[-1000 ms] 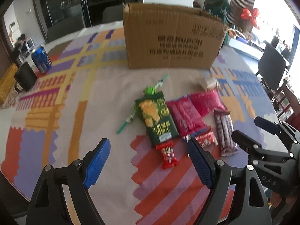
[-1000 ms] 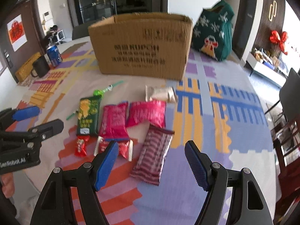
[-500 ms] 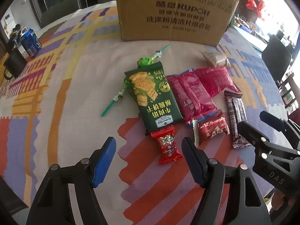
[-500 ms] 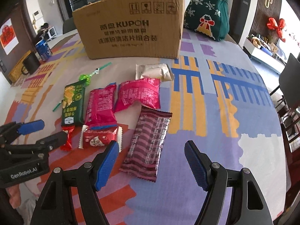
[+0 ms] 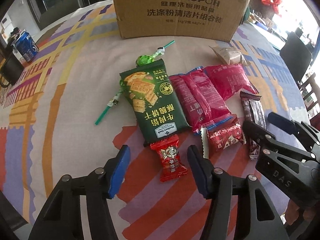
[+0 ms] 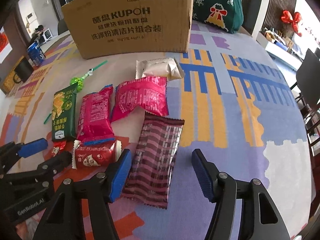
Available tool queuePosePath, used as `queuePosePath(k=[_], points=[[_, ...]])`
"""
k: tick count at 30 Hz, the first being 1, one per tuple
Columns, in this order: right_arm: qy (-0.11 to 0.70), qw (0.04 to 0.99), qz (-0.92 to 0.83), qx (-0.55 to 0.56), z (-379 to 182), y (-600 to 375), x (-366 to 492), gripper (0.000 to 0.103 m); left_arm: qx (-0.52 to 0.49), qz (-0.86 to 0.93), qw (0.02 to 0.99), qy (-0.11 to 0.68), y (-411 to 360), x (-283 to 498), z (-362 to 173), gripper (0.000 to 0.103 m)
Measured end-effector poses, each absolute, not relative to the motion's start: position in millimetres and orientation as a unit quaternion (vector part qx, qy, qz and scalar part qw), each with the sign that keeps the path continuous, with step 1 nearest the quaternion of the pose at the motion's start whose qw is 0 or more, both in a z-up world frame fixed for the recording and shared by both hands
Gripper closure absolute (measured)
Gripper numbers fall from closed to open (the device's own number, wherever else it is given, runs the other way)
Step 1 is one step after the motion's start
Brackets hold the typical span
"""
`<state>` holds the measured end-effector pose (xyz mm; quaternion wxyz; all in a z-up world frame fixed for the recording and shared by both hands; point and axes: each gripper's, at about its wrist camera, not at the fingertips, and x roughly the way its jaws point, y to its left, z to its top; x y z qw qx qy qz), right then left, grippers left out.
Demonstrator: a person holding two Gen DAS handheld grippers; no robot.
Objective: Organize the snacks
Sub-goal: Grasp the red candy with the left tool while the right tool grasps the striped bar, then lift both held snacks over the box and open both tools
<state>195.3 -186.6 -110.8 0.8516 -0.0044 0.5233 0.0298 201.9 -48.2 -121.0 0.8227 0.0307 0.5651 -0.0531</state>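
Note:
Snacks lie on the patterned tablecloth in front of a cardboard box. My left gripper is open, low over a small red candy pack that lies between its fingers. Beyond are a green biscuit pack, two pink packs, a red wafer pack and a green lollipop. My right gripper is open, above the near end of a maroon striped pack. A beige pack lies near the box.
A blue can and a black mug stand at the far left. A green Christmas bag stands right of the box. Dark chairs stand off the table's right edge.
Both grippers have moved forward and down toward the snacks. The left one now has the red candy pack between its open fingers; the right one is over the maroon pack.

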Motion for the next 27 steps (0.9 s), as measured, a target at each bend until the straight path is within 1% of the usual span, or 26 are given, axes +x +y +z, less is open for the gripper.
queuePosePath(k=[2,3,4,5,6,7,9,13,20,27], points=[[0.522,0.852,0.026,-0.016,-112,-183,197,0.042,0.036,-0.055,0.824,0.563,-49,202,-121,0.050],[0.522,0.853,0.024,-0.020,-112,-182,198,0.043,0.036,-0.057,0.824,0.562,-50,201,-120,0.054],[0.519,0.854,0.025,-0.021,-111,-181,198,0.047,0.037,-0.058,0.825,0.561,-51,201,-120,0.058],[0.517,0.855,0.026,-0.021,-111,-180,197,0.050,0.038,-0.058,0.826,0.560,-51,201,-120,0.059],[0.515,0.856,0.026,-0.021,-111,-180,198,0.057,0.037,-0.059,0.826,0.560,-51,201,-120,0.063],[0.513,0.858,0.025,-0.020,-110,-180,198,0.057,0.036,-0.060,0.826,0.560,-50,201,-119,0.069],[0.514,0.857,0.026,-0.017,-110,-181,198,0.060,0.036,-0.059,0.827,0.558,-49,200,-119,0.075],[0.514,0.857,0.027,-0.012,-108,-184,196,0.065,0.032,-0.063,0.826,0.559,-47,198,-118,0.076],[0.510,0.859,0.042,0.000,-99,-185,182,0.065,0.020,-0.071,0.833,0.549,-43,190,-107,0.076],[0.483,0.873,0.063,0.007,-73,-184,171,0.065,0.018,-0.087,0.852,0.516,-47,183,-79,0.076]])
